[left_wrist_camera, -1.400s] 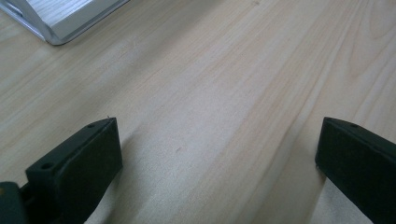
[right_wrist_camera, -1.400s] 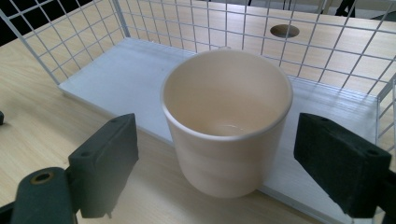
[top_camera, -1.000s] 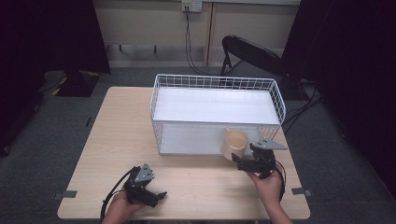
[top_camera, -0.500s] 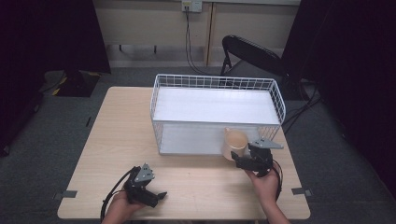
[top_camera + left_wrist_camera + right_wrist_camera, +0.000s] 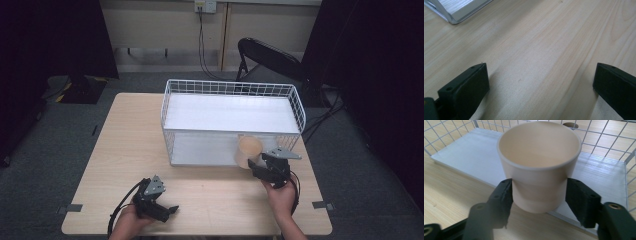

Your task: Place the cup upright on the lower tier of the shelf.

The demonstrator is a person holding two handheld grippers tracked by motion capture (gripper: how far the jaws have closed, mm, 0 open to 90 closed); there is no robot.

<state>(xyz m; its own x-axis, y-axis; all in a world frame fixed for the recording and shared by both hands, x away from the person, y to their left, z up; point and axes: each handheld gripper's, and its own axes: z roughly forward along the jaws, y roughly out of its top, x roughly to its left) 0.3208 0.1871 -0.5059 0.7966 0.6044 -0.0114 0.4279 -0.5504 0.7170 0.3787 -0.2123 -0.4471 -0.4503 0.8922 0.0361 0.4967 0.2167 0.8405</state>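
Upright cup (image 5: 539,167) stands between the right gripper (image 5: 539,195) fingers, just closing onto its sides; left gripper (image 5: 540,82) fingers apart over bare bench (image 5: 544,45).

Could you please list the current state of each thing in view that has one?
Beige cup: upright, empty, on the table just outside the basket's front wall.
White wire basket: upright, empty.
Right hand-held gripper: jaws just closing, both pads against the cup's sides.
Left hand-held gripper: open, nothing between its jaws, over bare table.
Black chair: unoccupied, behind the table.
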